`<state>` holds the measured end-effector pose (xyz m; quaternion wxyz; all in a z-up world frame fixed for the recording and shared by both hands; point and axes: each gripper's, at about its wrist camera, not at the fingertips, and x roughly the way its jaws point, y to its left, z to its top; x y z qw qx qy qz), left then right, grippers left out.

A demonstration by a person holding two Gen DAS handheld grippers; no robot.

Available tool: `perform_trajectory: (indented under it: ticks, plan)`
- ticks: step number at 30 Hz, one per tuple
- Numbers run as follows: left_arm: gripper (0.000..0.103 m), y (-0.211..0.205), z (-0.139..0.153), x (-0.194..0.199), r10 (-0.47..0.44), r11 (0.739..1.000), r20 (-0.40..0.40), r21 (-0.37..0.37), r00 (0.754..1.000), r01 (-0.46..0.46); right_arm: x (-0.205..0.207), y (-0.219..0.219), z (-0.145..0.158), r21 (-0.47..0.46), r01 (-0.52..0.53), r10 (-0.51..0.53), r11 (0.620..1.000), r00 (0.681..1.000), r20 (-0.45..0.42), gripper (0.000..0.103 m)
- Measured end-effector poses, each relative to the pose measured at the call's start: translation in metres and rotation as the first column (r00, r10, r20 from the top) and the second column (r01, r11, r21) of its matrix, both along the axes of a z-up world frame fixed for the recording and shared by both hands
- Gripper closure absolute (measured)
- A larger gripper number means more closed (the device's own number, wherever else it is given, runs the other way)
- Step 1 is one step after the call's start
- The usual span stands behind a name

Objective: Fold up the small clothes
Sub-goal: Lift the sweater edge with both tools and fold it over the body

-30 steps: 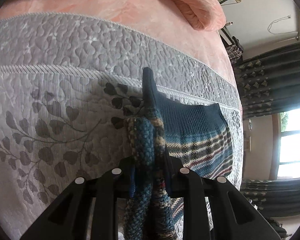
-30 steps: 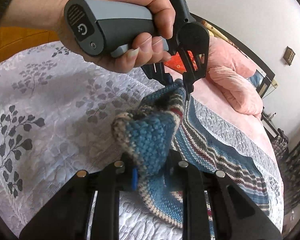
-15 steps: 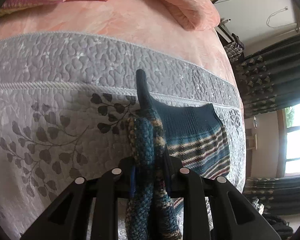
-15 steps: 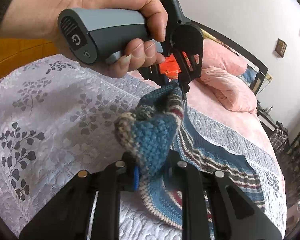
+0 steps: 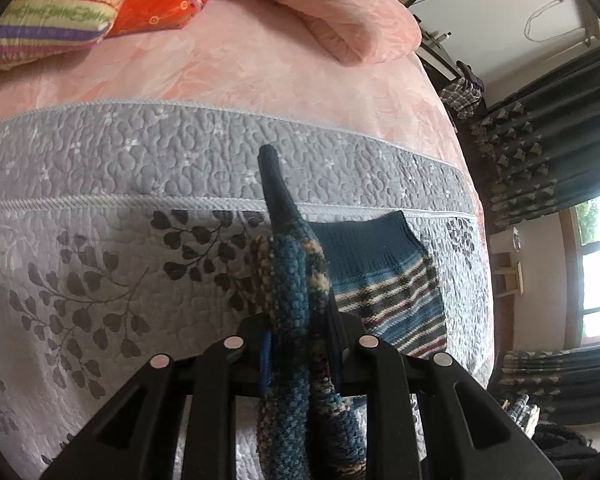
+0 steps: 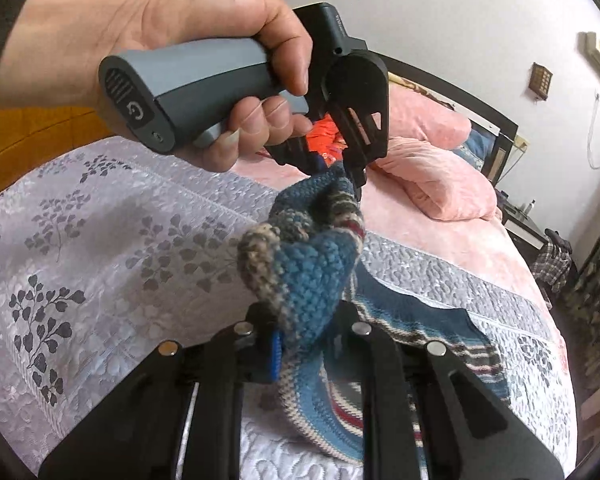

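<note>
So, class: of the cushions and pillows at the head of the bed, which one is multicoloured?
The striped cushion at the far left of the left wrist view, banded in orange, green and purple. The pillow beside it is plain pink.

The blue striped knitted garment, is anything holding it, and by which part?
Both grippers hold the blue striped knitted garment: the right gripper and the left gripper each pinch a bunched part of its edge, lifted off the grey quilted bedspread.

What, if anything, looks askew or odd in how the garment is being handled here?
Nothing looks damaged or spilled. The blue striped knitted garment is bunched where the left gripper and the right gripper pinch it, lifted edge twisted, the rest lying flat on the grey leaf-patterned quilt: normal mid-fold.
</note>
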<state>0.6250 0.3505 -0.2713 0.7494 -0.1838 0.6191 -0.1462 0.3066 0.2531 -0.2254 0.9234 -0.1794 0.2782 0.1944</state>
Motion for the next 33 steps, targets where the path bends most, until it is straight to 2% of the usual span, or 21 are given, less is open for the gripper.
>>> perform_trajectory:
  ticks: [17, 33]
  plan:
    - [0.082, -0.073, 0.029, 0.014, -0.046, 0.998, 0.032, 0.042, 0.998, 0.044, 0.011, -0.058, 0.02, 0.057, 0.077, -0.078, 0.995, 0.997, 0.012, 0.09]
    - [0.082, -0.146, 0.025, 0.029, -0.094, 0.992, 0.035, 0.084, 0.995, 0.091, 0.02, -0.12, 0.015, 0.108, 0.168, -0.168, 0.98, 0.986, -0.014, 0.091]
